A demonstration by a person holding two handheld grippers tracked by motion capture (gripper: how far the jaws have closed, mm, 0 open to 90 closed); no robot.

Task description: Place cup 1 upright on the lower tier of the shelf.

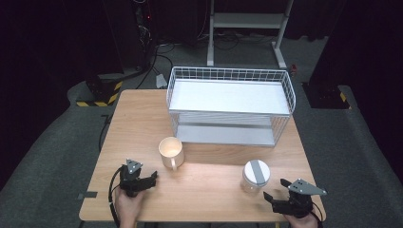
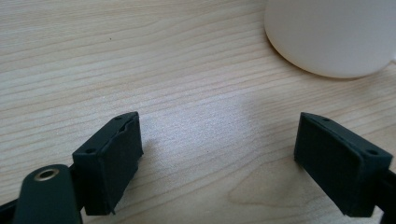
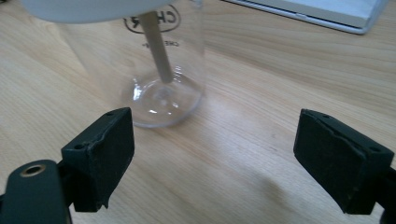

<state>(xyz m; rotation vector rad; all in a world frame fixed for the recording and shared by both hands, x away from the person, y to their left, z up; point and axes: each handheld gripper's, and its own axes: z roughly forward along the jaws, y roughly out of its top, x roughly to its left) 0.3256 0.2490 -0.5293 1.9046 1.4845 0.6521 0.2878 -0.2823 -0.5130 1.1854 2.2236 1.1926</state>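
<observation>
Left gripper [image 1: 153,177] and right gripper [image 1: 274,190] sit low near the front edge of the table [image 1: 209,190], fingers [image 2: 109,161] spread wide, empty. Cream mug [image 1: 170,152] just beyond left gripper; clear lidded jar [image 1: 255,176] just beyond right. Bare wood between them. White wire shelf rack [image 1: 230,105] occupies the far edge.

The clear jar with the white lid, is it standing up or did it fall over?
Standing up. The clear plastic jar with the white lid sits on its base on the wooden table, lid on top.
</observation>
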